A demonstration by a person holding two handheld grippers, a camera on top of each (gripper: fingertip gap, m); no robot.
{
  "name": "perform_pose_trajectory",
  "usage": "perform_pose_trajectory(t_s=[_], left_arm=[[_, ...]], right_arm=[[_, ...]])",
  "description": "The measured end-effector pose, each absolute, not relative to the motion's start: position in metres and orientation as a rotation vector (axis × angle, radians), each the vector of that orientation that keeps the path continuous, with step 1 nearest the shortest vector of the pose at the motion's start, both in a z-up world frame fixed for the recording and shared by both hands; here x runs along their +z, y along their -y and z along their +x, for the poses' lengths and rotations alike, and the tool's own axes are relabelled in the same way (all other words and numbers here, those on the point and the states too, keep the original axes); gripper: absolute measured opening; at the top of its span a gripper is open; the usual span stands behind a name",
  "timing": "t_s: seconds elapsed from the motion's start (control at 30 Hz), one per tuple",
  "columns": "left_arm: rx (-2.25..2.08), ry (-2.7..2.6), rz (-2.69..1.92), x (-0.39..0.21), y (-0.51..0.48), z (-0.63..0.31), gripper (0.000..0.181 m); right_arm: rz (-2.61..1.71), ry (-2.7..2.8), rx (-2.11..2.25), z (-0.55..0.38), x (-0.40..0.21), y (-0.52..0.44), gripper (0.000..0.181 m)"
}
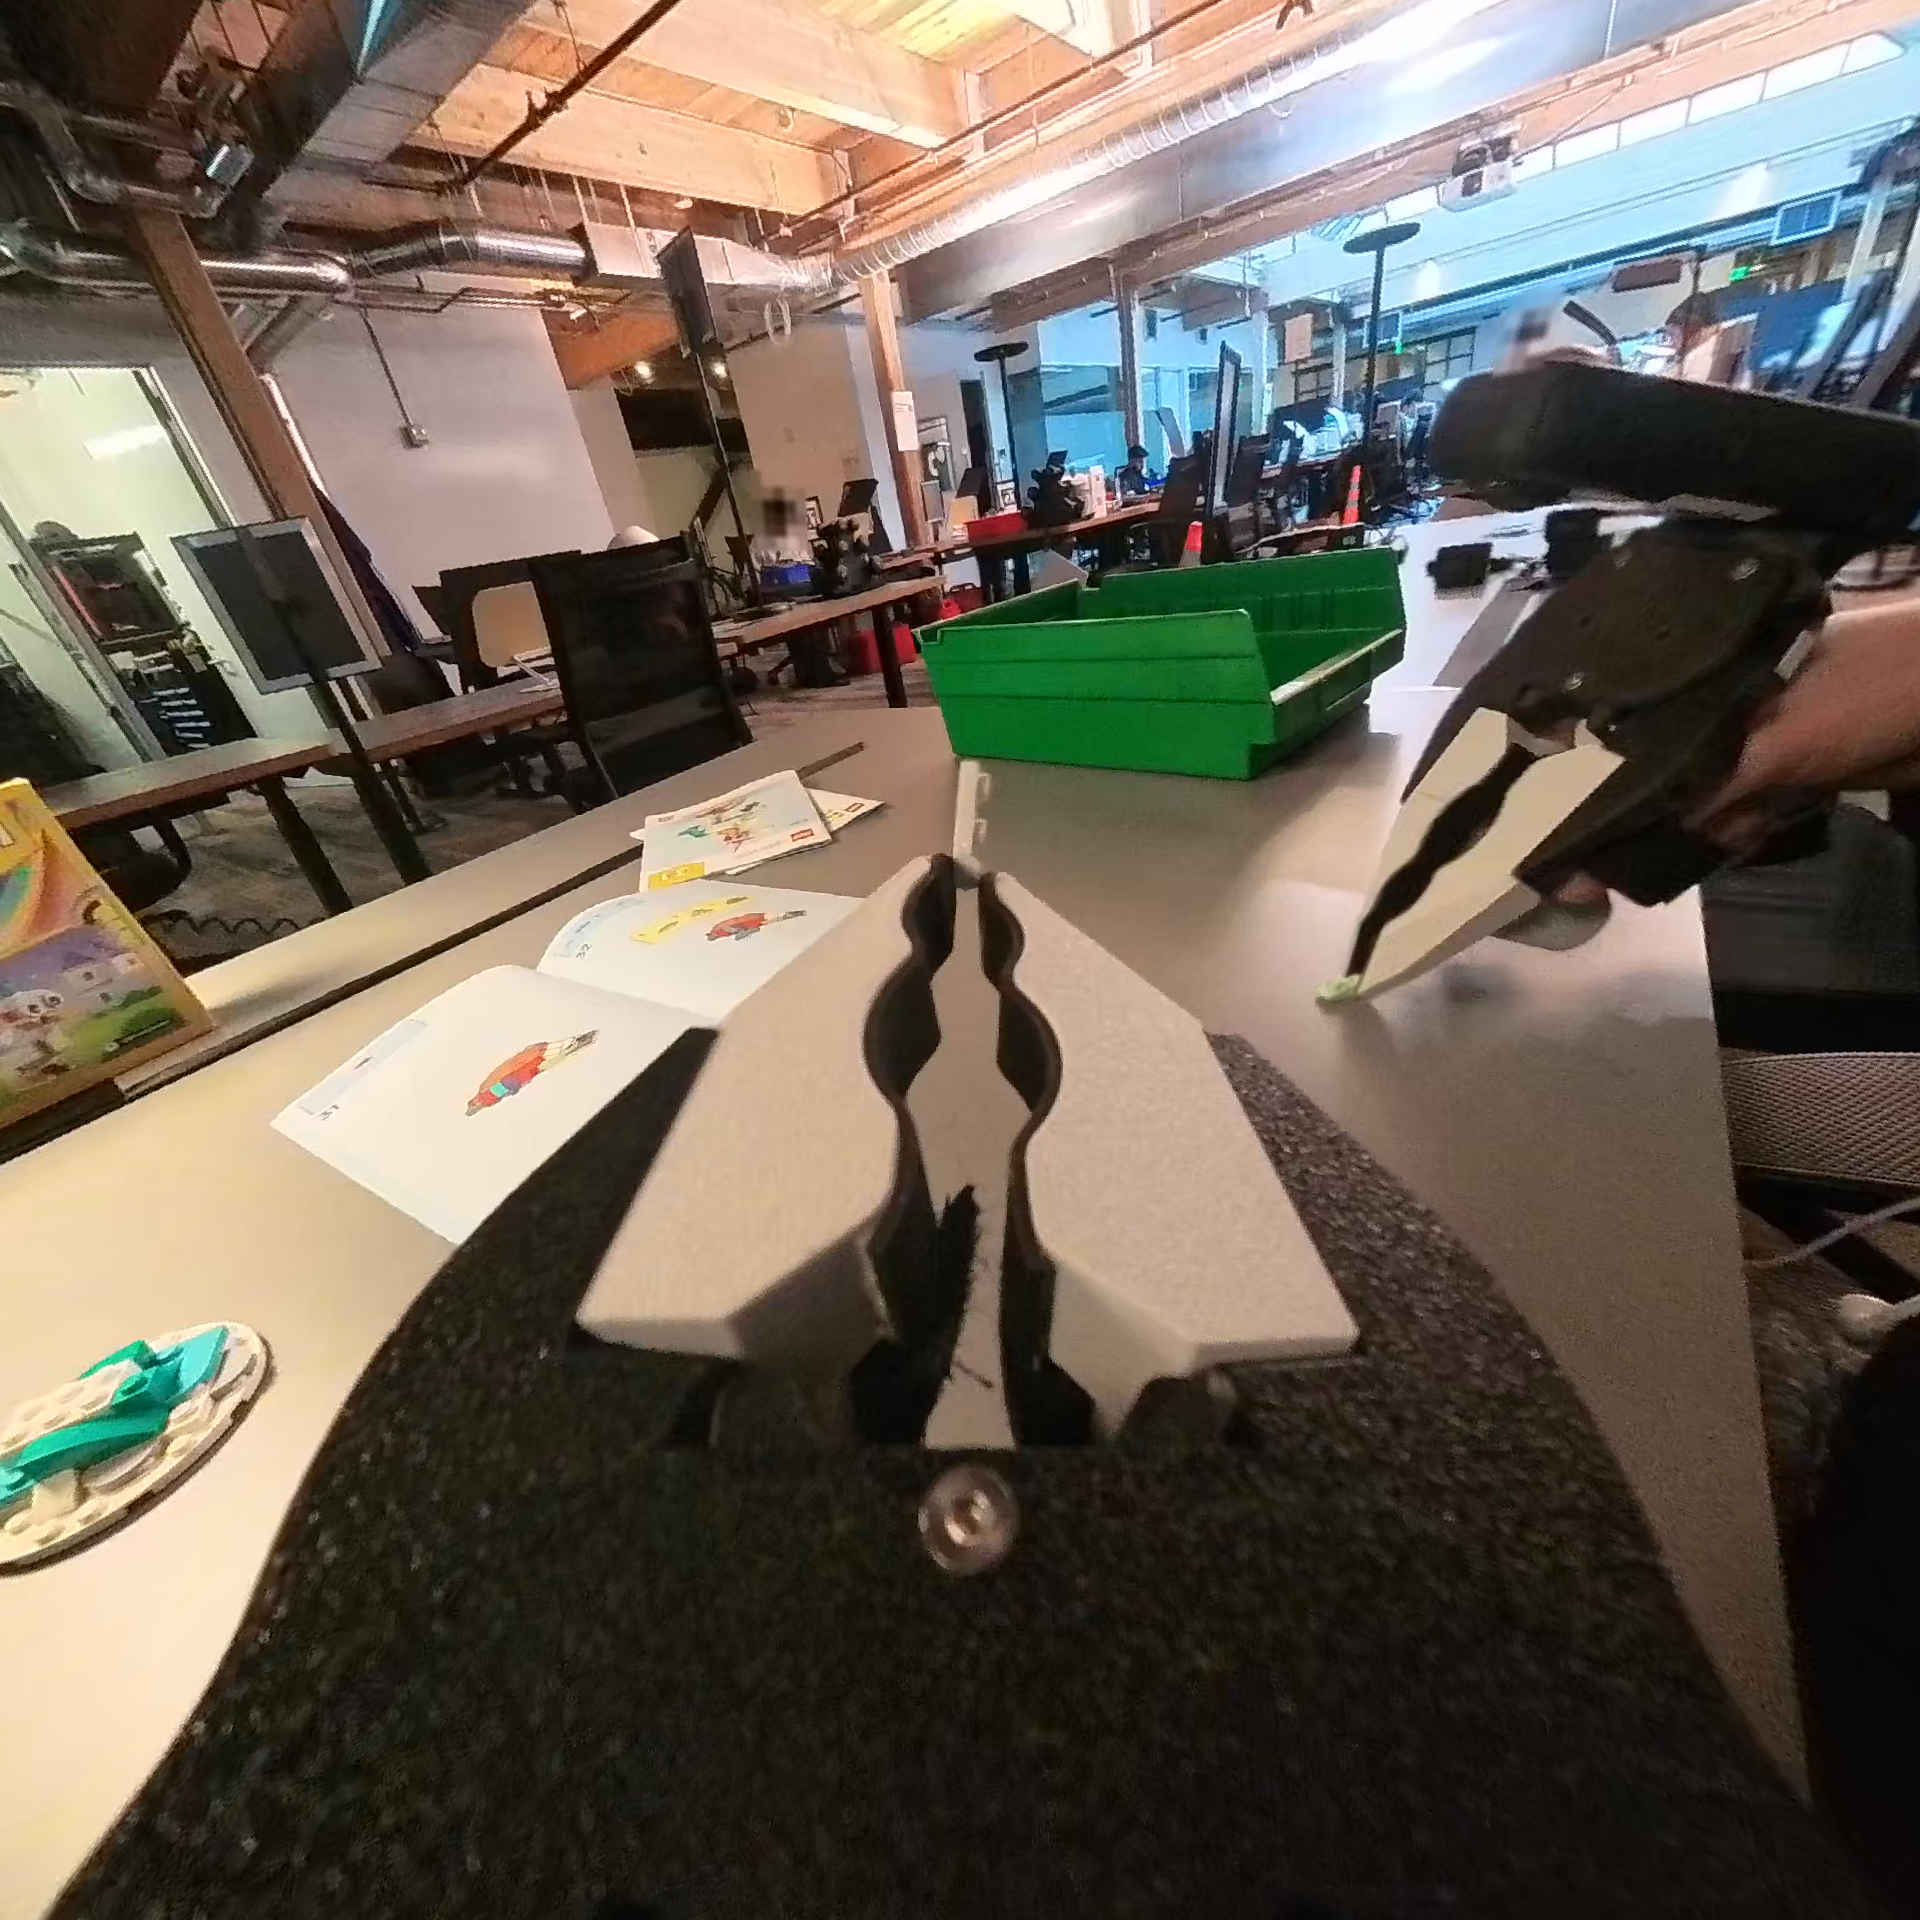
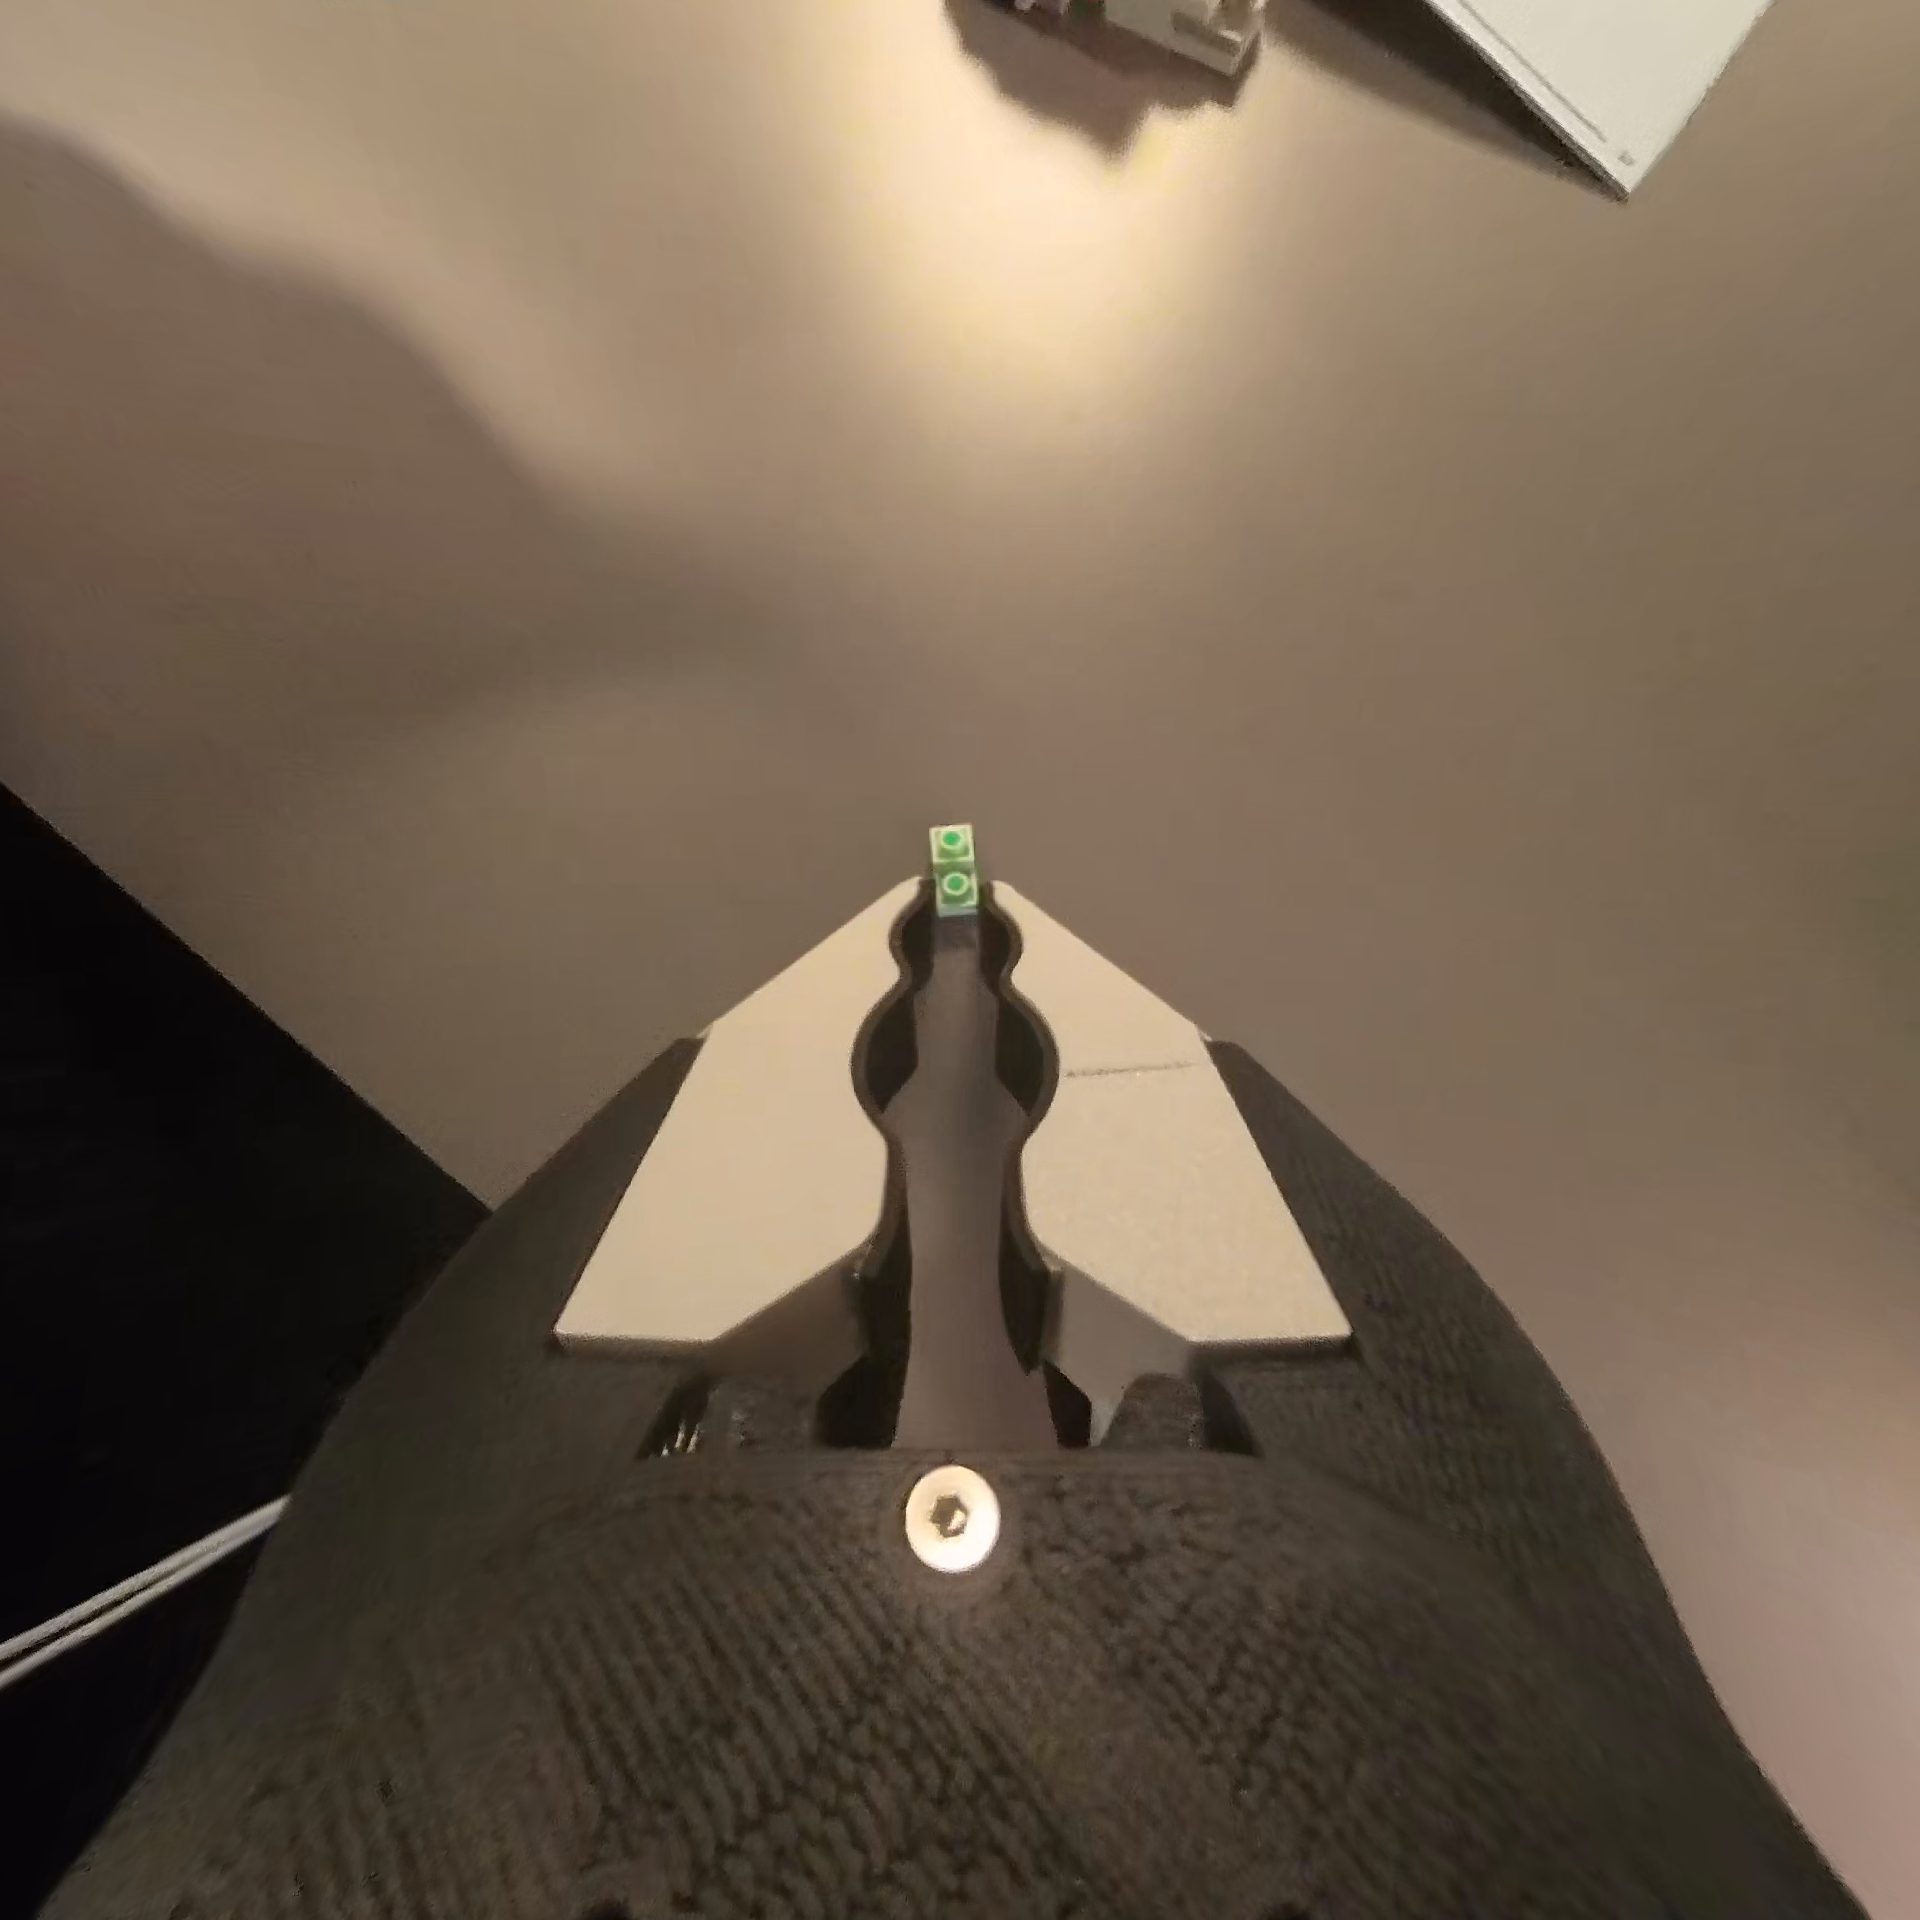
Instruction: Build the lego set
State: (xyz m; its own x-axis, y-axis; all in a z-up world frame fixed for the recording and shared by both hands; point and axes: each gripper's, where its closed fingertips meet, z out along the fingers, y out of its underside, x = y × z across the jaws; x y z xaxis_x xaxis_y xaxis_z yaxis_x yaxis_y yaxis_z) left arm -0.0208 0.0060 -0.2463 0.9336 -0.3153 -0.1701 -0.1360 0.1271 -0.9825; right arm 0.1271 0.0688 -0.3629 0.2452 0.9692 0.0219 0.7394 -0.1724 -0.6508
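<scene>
My left gripper (image 1: 966, 873) is held above the grey table (image 1: 1351, 1143), its jaws nearly together on a thin white lego piece (image 1: 970, 810) that sticks out past the tips. My right gripper (image 2: 954, 899) is shut on a small green two-stud lego piece (image 2: 954, 871). In the left wrist view the right gripper (image 1: 1356, 977) points down with the green piece (image 1: 1338, 992) at the table surface. A round white plate with teal bricks on it (image 1: 114, 1423) lies at the near left.
An open instruction booklet (image 1: 582, 1018) and a second booklet (image 1: 748, 831) lie mid-table. A green bin (image 1: 1164, 665) stands behind them. A lego box (image 1: 73, 956) stands at the left edge. White lego parts (image 2: 1132, 31) and a white booklet corner (image 2: 1600, 73) lie ahead of the right gripper. Spacing between my two grippers at the tips: around 20 cm.
</scene>
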Motion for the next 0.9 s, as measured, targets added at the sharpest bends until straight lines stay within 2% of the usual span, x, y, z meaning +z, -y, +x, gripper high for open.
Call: perform_pose_trajectory(t_s=[0.03,0.27,0.53,0.9], left_arm=[[-0.125,-0.374,-1.449,-0.246,-0.006,-0.022,0.002],[-0.085,-0.307,-1.446,-0.244,-0.006,-0.032,0.002],[-0.093,-0.254,-1.462,-0.246,-0.008,-0.04,0.002],[-0.115,-0.281,-1.481,-0.25,-0.01,-0.033,0.002]], right_arm=[[-1.964,1.575,0.53,0.126,-0.363,-0.068,0.007],[-1.627,1.733,0.393,0.082,-0.349,-0.081,0.006],[-1.748,1.864,0.553,0.035,-0.363,-0.073,0.008],[-1.806,1.949,0.76,0.04,-0.36,-0.053,0.017]])
